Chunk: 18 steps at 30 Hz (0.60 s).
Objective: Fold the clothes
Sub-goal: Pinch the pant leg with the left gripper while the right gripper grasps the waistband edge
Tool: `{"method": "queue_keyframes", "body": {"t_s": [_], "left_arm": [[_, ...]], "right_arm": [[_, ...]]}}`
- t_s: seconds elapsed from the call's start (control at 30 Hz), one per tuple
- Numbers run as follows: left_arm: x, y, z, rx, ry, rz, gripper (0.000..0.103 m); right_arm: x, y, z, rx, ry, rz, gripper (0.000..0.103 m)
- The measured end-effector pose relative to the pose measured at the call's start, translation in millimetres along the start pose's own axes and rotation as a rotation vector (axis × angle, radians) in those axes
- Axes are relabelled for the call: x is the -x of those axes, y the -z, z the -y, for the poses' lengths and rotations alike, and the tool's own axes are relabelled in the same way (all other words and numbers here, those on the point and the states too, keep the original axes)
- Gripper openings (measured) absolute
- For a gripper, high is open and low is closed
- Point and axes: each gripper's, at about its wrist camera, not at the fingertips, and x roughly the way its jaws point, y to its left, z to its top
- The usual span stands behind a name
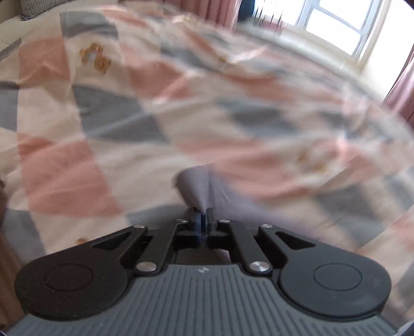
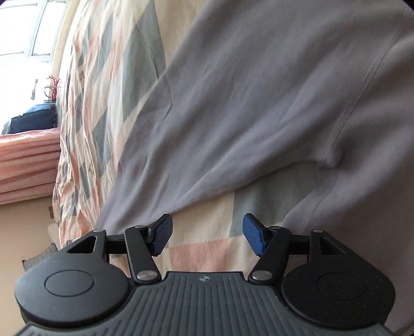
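Note:
A lavender-grey garment (image 2: 245,103) lies spread and wrinkled over a checked bedspread (image 2: 108,77) of pink, grey and cream squares. One sleeve seam runs down the garment's right side. My right gripper (image 2: 207,232) hovers open just off the garment's lower edge. Its blue pads (image 2: 161,235) stand wide apart, with only bedspread showing between them. In the blurred left wrist view, my left gripper (image 1: 203,214) is shut on a pinched fold of the garment (image 1: 196,186), which rises out of the jaws above the bedspread (image 1: 77,168).
A bright window (image 1: 336,23) and pink curtains (image 1: 403,95) stand beyond the bed's far edge. The right wrist view shows the window (image 2: 26,31), a pink curtain (image 2: 26,160), a dark blue object (image 2: 31,121) and the bed's edge at left.

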Motion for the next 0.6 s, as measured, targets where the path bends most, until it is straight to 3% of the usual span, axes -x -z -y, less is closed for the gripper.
{"method": "queue_keyframes", "body": {"t_s": [0.03, 0.07, 0.1, 0.13, 0.17, 0.2, 0.3, 0.37, 0.47, 0.6], "left_arm": [[-16.7, 3.8, -1.6, -0.013, -0.019, -0.087, 0.003], [-25.6, 9.0, -1.5, -0.036, -0.048, -0.124, 0.009], [-23.0, 12.4, -0.7, -0.049, -0.069, -0.104, 0.012], [-20.0, 15.4, -0.3, -0.059, -0.088, -0.084, 0.02], [-14.5, 15.5, -3.2, -0.033, -0.102, -0.072, 0.036], [-8.3, 15.2, -10.8, -0.003, -0.121, -0.062, 0.043], [11.3, 15.1, -41.8, 0.086, -0.185, -0.059, 0.039], [30.6, 23.0, -62.4, 0.152, -0.176, -0.075, 0.035], [72.5, 52.3, -67.2, 0.163, -0.101, -0.11, 0.035], [129.9, 131.3, -22.0, 0.033, 0.061, -0.237, 0.035]], "right_arm": [[1.6, -0.7, 1.1, 0.003, 0.009, 0.005, 0.063], [3.1, -1.2, 2.0, 0.005, 0.018, 0.009, 0.063], [4.1, -1.0, 2.2, 0.008, 0.029, 0.009, 0.063], [7.2, -0.7, 2.9, 0.019, 0.038, 0.009, 0.063], [11.6, -1.0, 2.6, 0.038, 0.046, 0.012, 0.063], [18.4, -1.8, 2.2, 0.06, 0.052, 0.017, 0.063], [48.5, -5.5, 6.4, 0.132, 0.099, 0.061, 0.062], [75.9, -8.5, 21.3, 0.146, 0.156, 0.123, 0.062], [119.5, -15.8, 54.5, 0.13, 0.264, 0.231, 0.062], [151.3, -29.0, 69.1, 0.253, 0.478, 0.314, 0.062]]}}
